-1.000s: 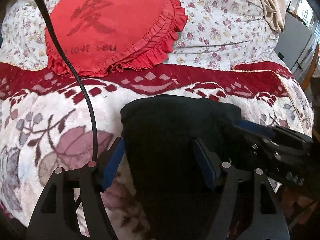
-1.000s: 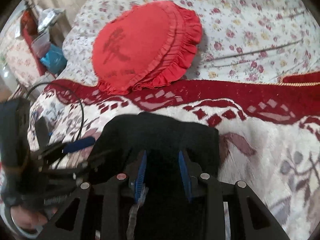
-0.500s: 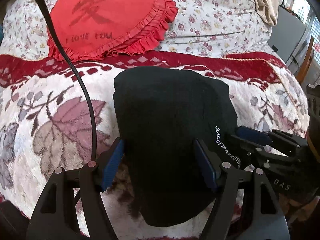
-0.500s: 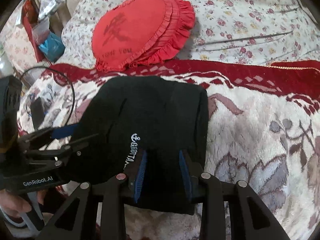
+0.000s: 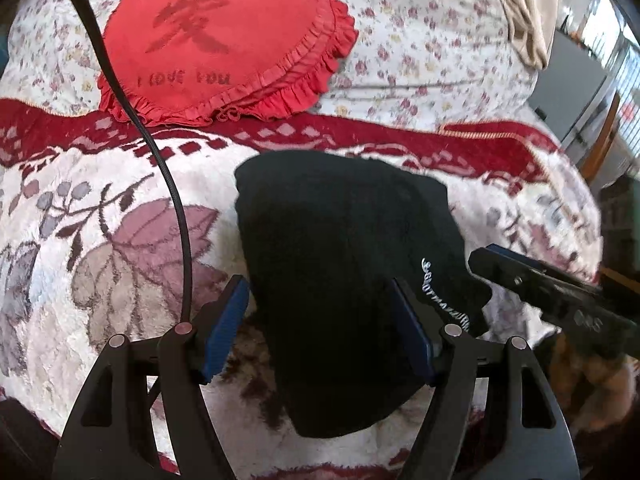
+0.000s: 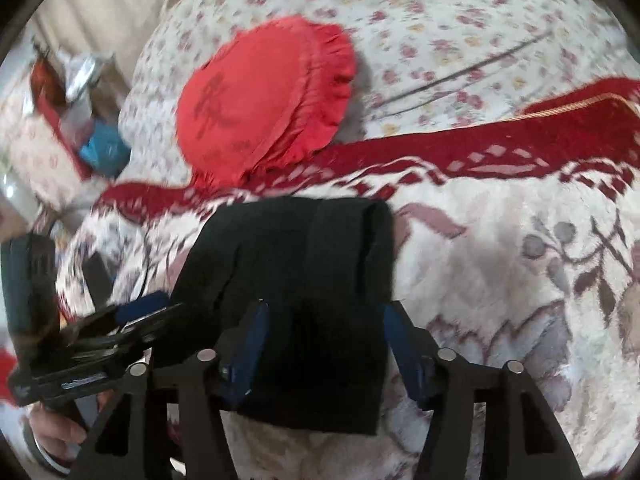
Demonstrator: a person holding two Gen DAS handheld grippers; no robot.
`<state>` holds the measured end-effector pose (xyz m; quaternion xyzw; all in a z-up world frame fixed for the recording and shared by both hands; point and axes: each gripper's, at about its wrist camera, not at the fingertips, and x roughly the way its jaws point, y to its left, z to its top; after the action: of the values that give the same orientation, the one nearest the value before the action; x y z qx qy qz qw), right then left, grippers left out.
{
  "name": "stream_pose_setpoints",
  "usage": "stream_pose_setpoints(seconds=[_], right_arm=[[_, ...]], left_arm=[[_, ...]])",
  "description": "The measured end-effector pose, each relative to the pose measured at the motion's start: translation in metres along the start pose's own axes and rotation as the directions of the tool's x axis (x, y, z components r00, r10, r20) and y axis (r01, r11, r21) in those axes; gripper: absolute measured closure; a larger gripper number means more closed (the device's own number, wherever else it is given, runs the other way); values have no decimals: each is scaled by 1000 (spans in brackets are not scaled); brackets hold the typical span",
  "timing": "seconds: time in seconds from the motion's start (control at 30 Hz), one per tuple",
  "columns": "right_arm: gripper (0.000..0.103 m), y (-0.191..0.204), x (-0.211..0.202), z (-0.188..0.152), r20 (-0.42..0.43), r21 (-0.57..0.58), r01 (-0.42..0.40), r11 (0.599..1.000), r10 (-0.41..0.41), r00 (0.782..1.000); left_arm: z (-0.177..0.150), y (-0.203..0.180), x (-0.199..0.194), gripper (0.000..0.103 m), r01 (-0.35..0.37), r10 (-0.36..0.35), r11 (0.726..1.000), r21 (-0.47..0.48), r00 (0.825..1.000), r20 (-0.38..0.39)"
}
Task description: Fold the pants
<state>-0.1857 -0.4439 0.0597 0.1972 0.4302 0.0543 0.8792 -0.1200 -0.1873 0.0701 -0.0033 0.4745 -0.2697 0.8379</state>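
Note:
The black pants (image 5: 344, 264) lie folded into a compact bundle on the patterned blanket, with white lettering (image 5: 444, 294) near their right edge. They also show in the right wrist view (image 6: 304, 272). My left gripper (image 5: 320, 328) is open, its blue pads on either side of the bundle's near end, holding nothing. My right gripper (image 6: 324, 340) is open too, jaws spread over the bundle's near edge. The right gripper shows at the right of the left wrist view (image 5: 552, 296), off the cloth. The left gripper shows at the lower left of the right wrist view (image 6: 100, 340).
A red heart-shaped cushion (image 5: 224, 44) lies beyond the pants on a floral pillow (image 5: 420, 52). A black cable (image 5: 160, 168) hangs across the left. The white and red blanket (image 5: 100, 248) covers the bed. Furniture (image 5: 576, 88) stands past the bed's right edge; clutter (image 6: 80, 120) at the left.
My right gripper has opened and let go of the pants. The folded bundle now rests on the blanket. Both grippers have drawn back a little.

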Motion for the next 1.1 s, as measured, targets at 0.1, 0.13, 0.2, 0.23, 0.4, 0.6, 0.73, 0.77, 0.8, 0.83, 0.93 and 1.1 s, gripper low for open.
stream_pose_setpoints(seconds=[0.1, 0.13, 0.2, 0.23, 0.4, 0.6, 0.73, 0.77, 0.8, 0.83, 0.93, 1.1], right_arm=[[42, -15, 10, 4, -26, 37, -14, 999, 15, 1000], [42, -20, 17, 5, -45, 50, -15, 999, 17, 999], [42, -26, 26, 7, -70, 68, -42, 997, 47, 996], [42, -28, 30, 7, -75, 76, -63, 995, 69, 995], [37, -31, 43, 9, -58, 112, -136, 984, 143, 988], [46, -20, 53, 4, -59, 98, -164, 982, 170, 984], [69, -7, 45, 10, -36, 59, -178, 982, 180, 983], [71, -1, 41, 13, -27, 40, -177, 983, 178, 984], [71, 6, 37, 18, -15, 20, -184, 983, 184, 983], [71, 14, 34, 24, 0, 4, -196, 981, 196, 981], [72, 31, 36, 41, 21, -23, -223, 975, 223, 975], [72, 56, 63, 67, 33, -33, -251, 968, 252, 967]], left_arm=[[1, 15, -1, 28, 45, -46, 998, -46, 999, -26], [1, 22, 2, 22, 74, -78, 994, -79, 996, -43], [-1, 32, 7, 21, 109, -118, 985, -135, 991, -60], [-2, 38, 12, 21, 124, -137, 978, -166, 988, -70], [-4, 42, 24, 21, 178, -199, 959, -219, 977, -75], [-4, 27, 40, 21, 210, -227, 957, -199, 971, -71], [-1, 25, 33, 44, 224, -235, 960, -166, 971, -48], [1, 26, 32, 47, 232, -242, 959, -163, 969, -44], [5, 27, 29, 53, 238, -247, 958, -160, 968, -40], [10, 30, 23, 54, 244, -252, 957, -156, 967, -30], [28, 40, 8, 54, 226, -225, 963, -146, 974, 21], [56, 67, 0, 54, 160, -153, 977, -141, 986, 59]])
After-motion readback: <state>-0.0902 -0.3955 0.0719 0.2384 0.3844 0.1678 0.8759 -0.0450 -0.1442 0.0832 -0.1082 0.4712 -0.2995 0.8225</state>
